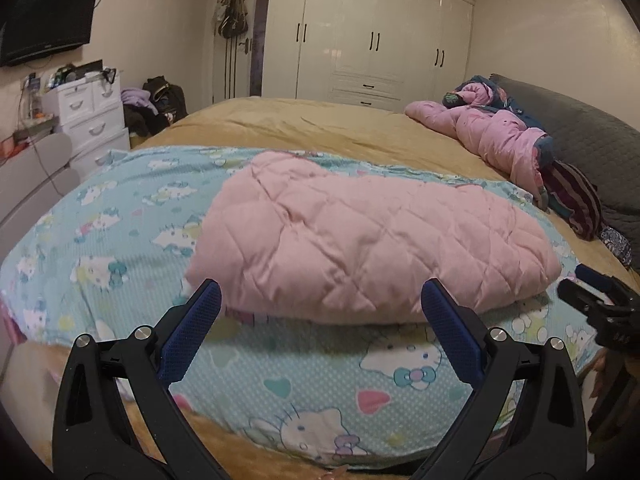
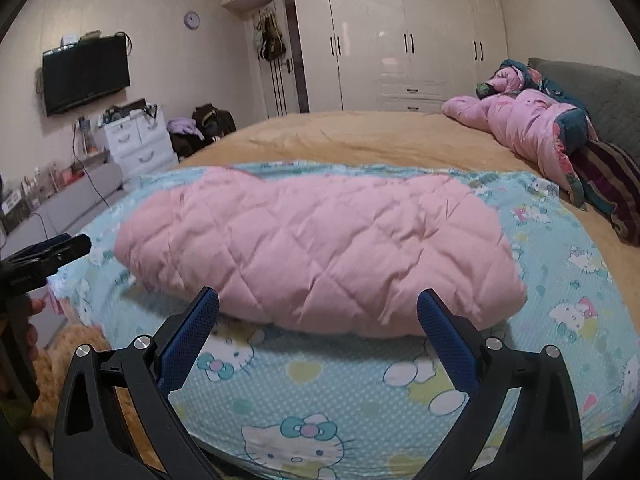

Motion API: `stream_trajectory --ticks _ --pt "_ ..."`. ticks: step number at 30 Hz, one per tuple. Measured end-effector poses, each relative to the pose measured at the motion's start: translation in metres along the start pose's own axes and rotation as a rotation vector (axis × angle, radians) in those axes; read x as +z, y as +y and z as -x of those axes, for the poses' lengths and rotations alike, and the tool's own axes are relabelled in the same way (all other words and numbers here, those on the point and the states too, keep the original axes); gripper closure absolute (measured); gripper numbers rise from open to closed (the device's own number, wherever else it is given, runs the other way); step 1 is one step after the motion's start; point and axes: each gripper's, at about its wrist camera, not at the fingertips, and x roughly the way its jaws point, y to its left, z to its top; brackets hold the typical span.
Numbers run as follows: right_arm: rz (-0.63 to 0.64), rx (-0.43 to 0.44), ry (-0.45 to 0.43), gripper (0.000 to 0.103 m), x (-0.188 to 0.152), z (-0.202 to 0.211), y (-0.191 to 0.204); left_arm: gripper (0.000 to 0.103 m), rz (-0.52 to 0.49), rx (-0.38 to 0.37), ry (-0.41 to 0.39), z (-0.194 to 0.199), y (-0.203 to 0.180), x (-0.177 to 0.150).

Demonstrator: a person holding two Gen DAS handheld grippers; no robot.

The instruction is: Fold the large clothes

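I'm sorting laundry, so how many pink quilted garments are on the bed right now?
2. One pink quilted garment lies folded on the cartoon-print sheet near both grippers; a crumpled pink jacket lies by the grey headboard. Others may be hidden.

Both my wrist cameras sit low at the near edge of the bed (image 1: 320, 120), looking forward along my open jaws toward the white wardrobe (image 1: 380, 40). My left view stands close before the pink quilted garment (image 1: 360, 240), with my right gripper (image 1: 592, 300) at its right edge. My right view faces the same way, catching my left gripper (image 2: 48, 256) at its left edge. Both share the garment, the cartoon-print sheet (image 2: 340, 400) and the far wall.
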Motion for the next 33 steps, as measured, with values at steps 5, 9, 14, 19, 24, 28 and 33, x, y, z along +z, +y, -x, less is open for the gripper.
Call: stream_trajectory --ticks 5,9,14,19,24,28,33 --pt "0.015 0.012 0.028 0.004 -0.004 -0.009 0.006 0.009 0.002 0.004 0.013 0.0 -0.004 -0.008" --pt "0.025 0.022 0.027 0.004 -0.005 -0.008 0.009 0.009 -0.002 0.007 0.006 0.002 -0.005 -0.008" --pt "0.02 0.026 0.035 0.004 -0.007 -0.007 0.007 0.009 -0.008 0.01 0.009 0.003 -0.007 -0.009" --pt "0.015 0.025 0.038 0.004 -0.008 -0.006 0.004 0.009 -0.002 0.018 0.009 0.003 -0.008 -0.008" --pt "0.017 0.03 0.044 0.004 -0.011 -0.005 0.005 0.009 0.0 0.015 0.011 0.003 -0.008 -0.008" --pt "0.012 0.032 0.048 0.004 -0.011 -0.006 0.004 0.009 0.002 0.015 0.015 0.003 -0.008 -0.008" --pt "0.019 0.031 0.047 0.004 -0.012 -0.005 0.005 0.009 -0.001 0.017 0.014 0.003 -0.008 -0.008"
